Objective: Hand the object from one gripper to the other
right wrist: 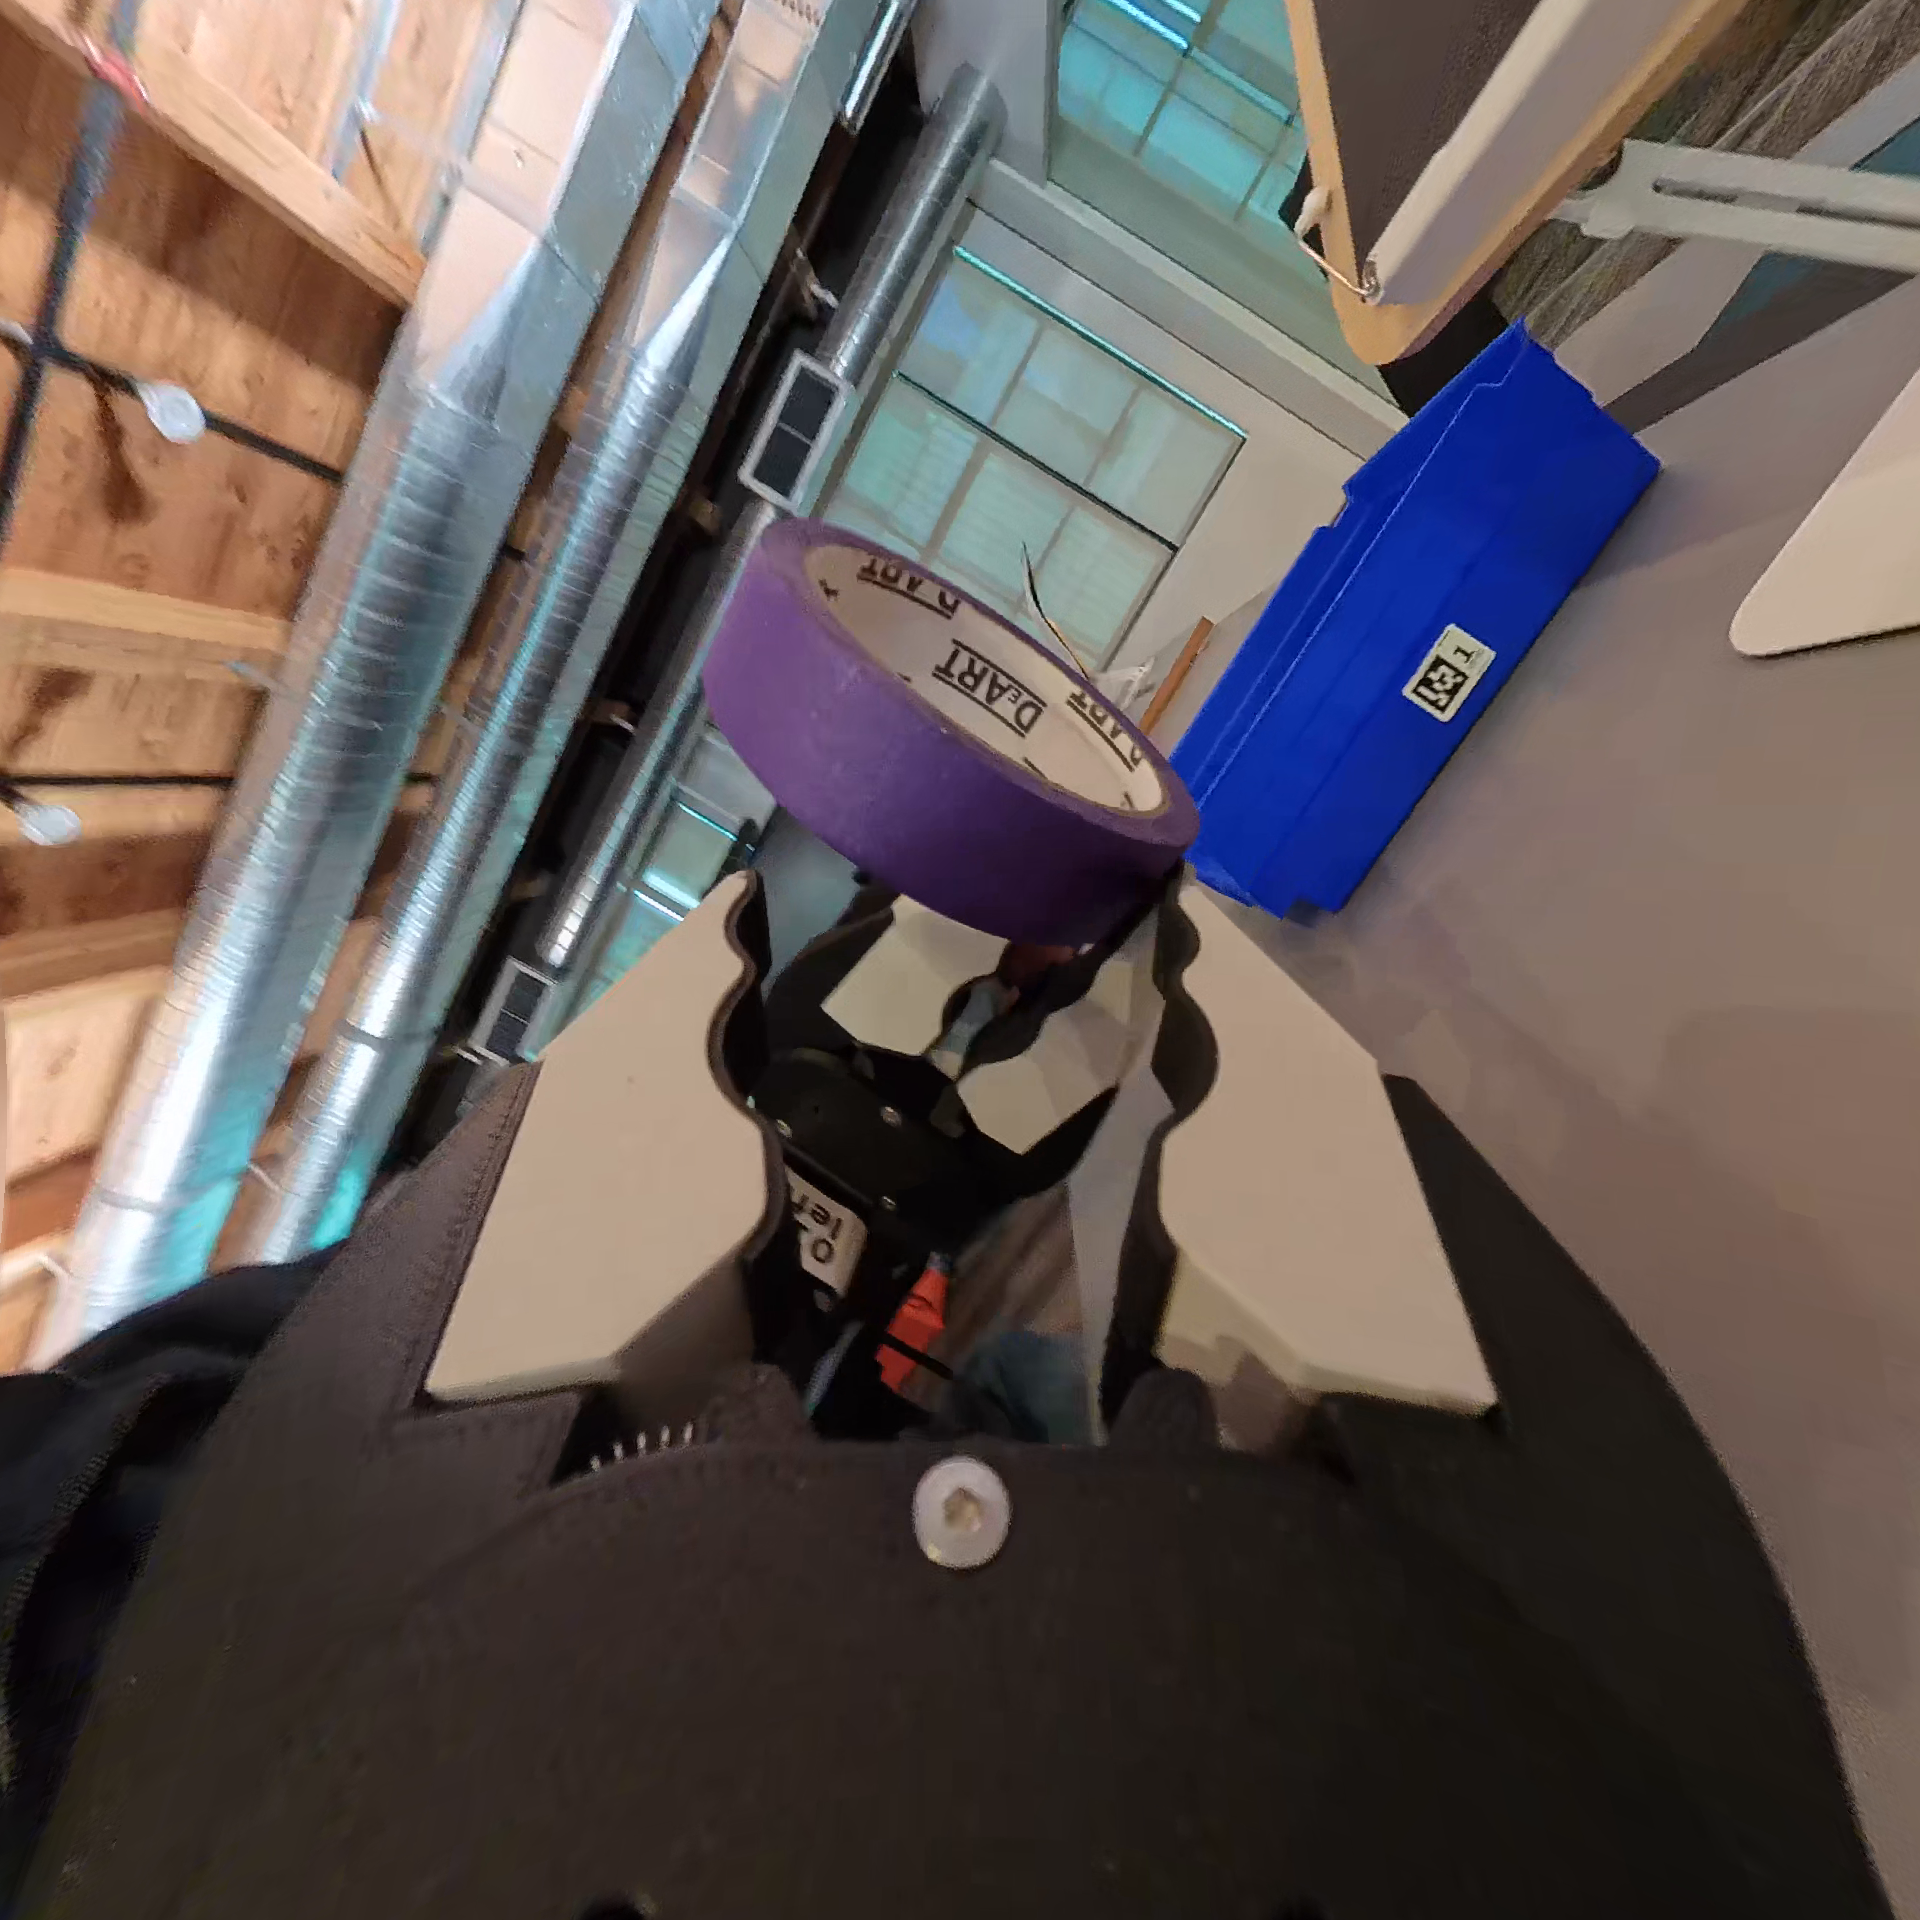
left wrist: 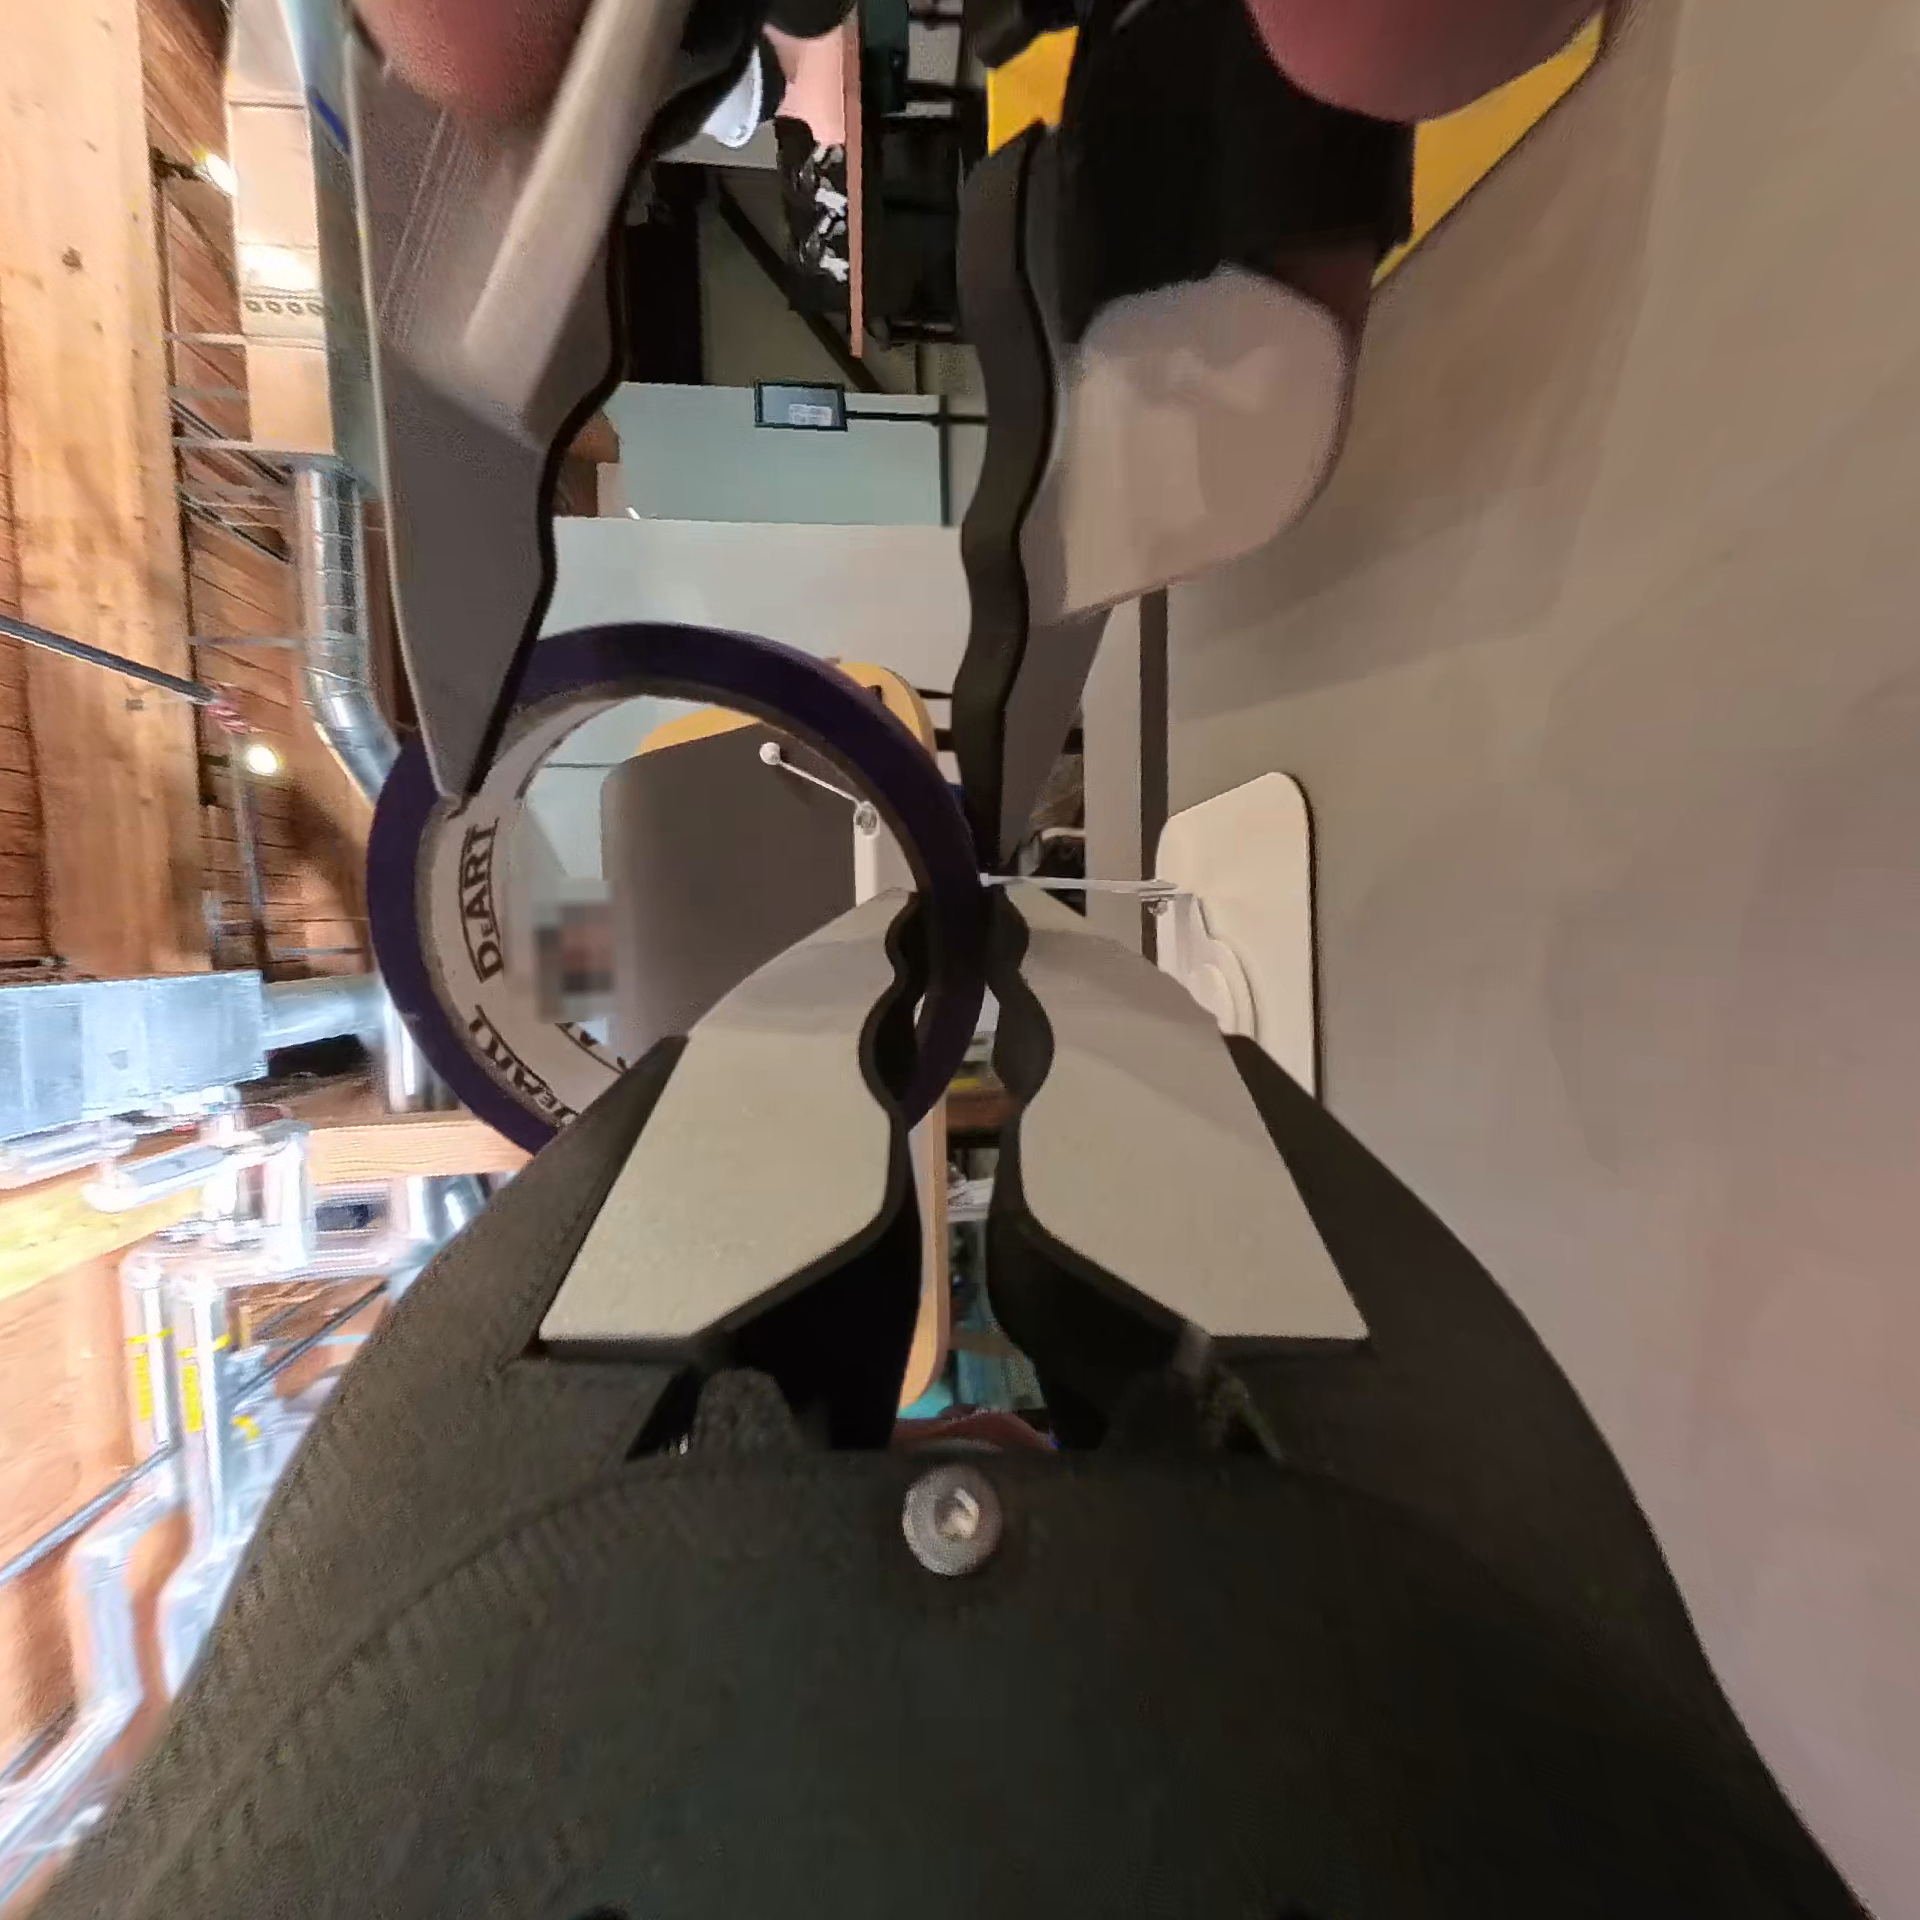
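One purple tape roll (left wrist: 665,883), rim pinched by left tool (left wrist: 956,935).

Bare timber boards and beams (right wrist: 156,343) lined the room, with silver insulated ducts (right wrist: 436,665) running along them. Beyond the ducts stood a wall of gridded windows (right wrist: 1049,447), glowing teal. A blue plastic bin (right wrist: 1403,665) sat on the grey bench (right wrist: 1662,1039).

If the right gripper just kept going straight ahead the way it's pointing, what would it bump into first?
Most likely the purple tape roll, just past the right gripper and its open fingers. The left gripper holds that roll's rim. Depth is hard to judge.
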{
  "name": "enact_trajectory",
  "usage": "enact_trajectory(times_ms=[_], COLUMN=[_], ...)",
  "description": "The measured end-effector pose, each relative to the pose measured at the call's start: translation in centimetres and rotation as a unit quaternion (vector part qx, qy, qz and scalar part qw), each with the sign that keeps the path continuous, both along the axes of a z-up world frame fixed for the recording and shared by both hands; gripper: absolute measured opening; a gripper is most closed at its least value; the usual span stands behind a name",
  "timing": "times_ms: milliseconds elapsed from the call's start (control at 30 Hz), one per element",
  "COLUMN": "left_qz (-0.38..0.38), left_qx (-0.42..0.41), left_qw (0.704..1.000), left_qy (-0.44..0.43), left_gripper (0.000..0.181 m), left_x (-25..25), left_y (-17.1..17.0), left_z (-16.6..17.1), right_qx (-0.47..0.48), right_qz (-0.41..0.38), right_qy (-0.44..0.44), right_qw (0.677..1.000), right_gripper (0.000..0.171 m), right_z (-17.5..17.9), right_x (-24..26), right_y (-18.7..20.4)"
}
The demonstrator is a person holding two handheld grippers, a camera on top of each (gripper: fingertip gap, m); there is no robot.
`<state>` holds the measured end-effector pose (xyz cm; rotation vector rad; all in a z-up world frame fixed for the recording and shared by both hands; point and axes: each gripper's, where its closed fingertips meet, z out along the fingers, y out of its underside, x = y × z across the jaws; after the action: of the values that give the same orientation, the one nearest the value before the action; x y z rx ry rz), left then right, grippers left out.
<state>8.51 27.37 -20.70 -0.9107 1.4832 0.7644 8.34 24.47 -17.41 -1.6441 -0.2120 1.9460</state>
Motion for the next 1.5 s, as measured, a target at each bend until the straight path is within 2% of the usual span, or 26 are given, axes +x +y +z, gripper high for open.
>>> enact_trajectory(times_ms=[133, 233, 333, 400, 500, 567, 667, 733, 767, 800, 1000, 1100, 1233, 1300, 1400, 1500], left_qz=[-0.001, -0.014, -0.045, -0.047, -0.079, -0.122, -0.164, -0.183, -0.193, -0.202, -0.226, -0.219, -0.204, -0.184, -0.13, -0.076], left_qx=[-0.059, -0.102, -0.208, -0.261, -0.364, -0.456, -0.542, -0.577, -0.61, -0.627, -0.669, -0.663, -0.635, -0.598, -0.51, -0.399], left_qw=[0.997, 0.993, 0.975, 0.962, 0.925, 0.878, 0.816, 0.782, 0.754, 0.737, 0.686, 0.689, 0.714, 0.748, 0.819, 0.885], left_qy=[-0.047, -0.058, -0.061, -0.073, -0.083, -0.085, -0.114, -0.149, -0.151, -0.154, -0.176, -0.195, -0.215, -0.221, -0.227, -0.227], left_gripper=[0.01, 0.01, 0.01, 0.01, 0.01, 0.01, 0.01, 0.009, 0.009, 0.01, 0.01, 0.011, 0.015, 0.021, 0.041, 0.043], left_x=[-0.3, -0.4, 0.1, 0.1, 0.5, 1.0, 1.6, 1.7, 1.7, 1.6, 1.6, 1.8, 2.0, 2.0, 2.2, 2.2], left_y=[-0.3, -0.5, -1.5, -1.8, -3.3, -5.2, -6.8, -6.9, -7.5, -7.8, -8.4, -7.8, -7.0, -6.3, -4.9, -3.7], left_z=[1.1, 1.4, 0.2, 0.0, -0.3, -0.4, 0.6, 1.4, 1.5, 1.6, 1.9, 1.9, 2.0, 1.8, 1.3, 1.0], right_qx=[0.025, 0.071, 0.153, 0.214, 0.27, 0.278, 0.293, 0.303, 0.305, 0.305, 0.274, 0.257, 0.237, 0.219, 0.198, 0.181], right_qz=[-0.006, -0.013, -0.025, -0.024, -0.028, -0.01, -0.001, -0.002, -0.004, -0.003, 0.005, -0.017, -0.047, -0.07, -0.103, -0.121], right_qy=[-0.014, -0.043, -0.108, -0.146, -0.148, -0.135, -0.082, -0.052, -0.041, -0.031, 0.022, 0.028, 0.031, 0.043, 0.046, 0.054], right_qw=[1.0, 0.996, 0.982, 0.966, 0.951, 0.951, 0.952, 0.952, 0.951, 0.952, 0.961, 0.966, 0.97, 0.972, 0.974, 0.974], right_gripper=[0.087, 0.085, 0.082, 0.073, 0.066, 0.064, 0.043, 0.02, 0.013, 0.012, 0.007, 0.006, 0.006, 0.006, 0.006, 0.006], right_z=[-0.1, -0.5, -1.0, -1.3, -0.8, -0.8, -0.2, 0.3, 0.5, 0.7, 1.2, 1.4, 1.4, 1.7, 1.9, 2.1], right_x=[1.1, 1.6, 1.5, 1.3, 1.4, 1.1, 1.2, 1.2, 1.2, 1.2, 1.1, 1.1, 1.3, 1.6, 1.7, 1.4], right_y=[0.2, -0.2, -1.0, -1.7, -2.5, -3.0, -3.7, -4.0, -4.1, -4.2, -4.6, -4.0, -3.2, -2.6, -1.9, -1.8])
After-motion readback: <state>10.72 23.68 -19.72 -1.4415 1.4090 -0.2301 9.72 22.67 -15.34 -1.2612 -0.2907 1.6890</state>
